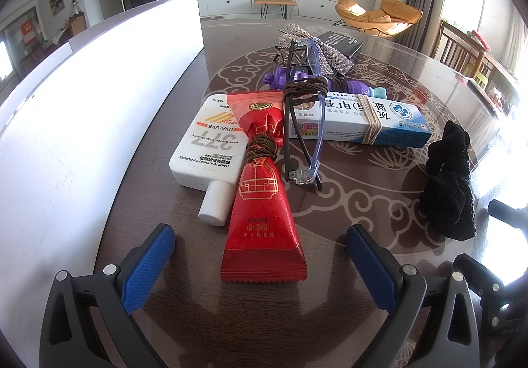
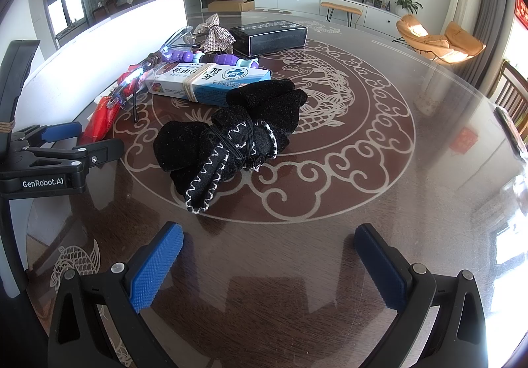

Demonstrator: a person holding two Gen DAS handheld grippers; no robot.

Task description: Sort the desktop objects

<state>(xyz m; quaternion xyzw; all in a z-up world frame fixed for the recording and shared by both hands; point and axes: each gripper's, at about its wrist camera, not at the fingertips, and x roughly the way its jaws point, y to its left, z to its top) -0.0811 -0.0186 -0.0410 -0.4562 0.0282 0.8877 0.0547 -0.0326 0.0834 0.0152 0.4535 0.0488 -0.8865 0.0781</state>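
My left gripper (image 1: 260, 255) is open, its blue pads either side of the near end of a red snack packet (image 1: 262, 216) bound with a brown band. Behind the packet lie a white sunscreen bottle (image 1: 206, 150), clear-framed glasses (image 1: 305, 133), a blue and white box (image 1: 373, 123) with rubber bands, a purple toy (image 1: 283, 77) and a rhinestone bow (image 1: 316, 49). My right gripper (image 2: 267, 260) is open and empty, a little short of a black cloth bundle (image 2: 241, 137) tied with black elastic. The left gripper (image 2: 56, 150) also shows in the right wrist view.
A long white container (image 1: 99, 104) stands along the table's left side. A black box (image 2: 270, 36) lies at the far side of the pile. The round brown table (image 2: 363, 203) has a glass top with a white fish pattern. Chairs stand to the right.
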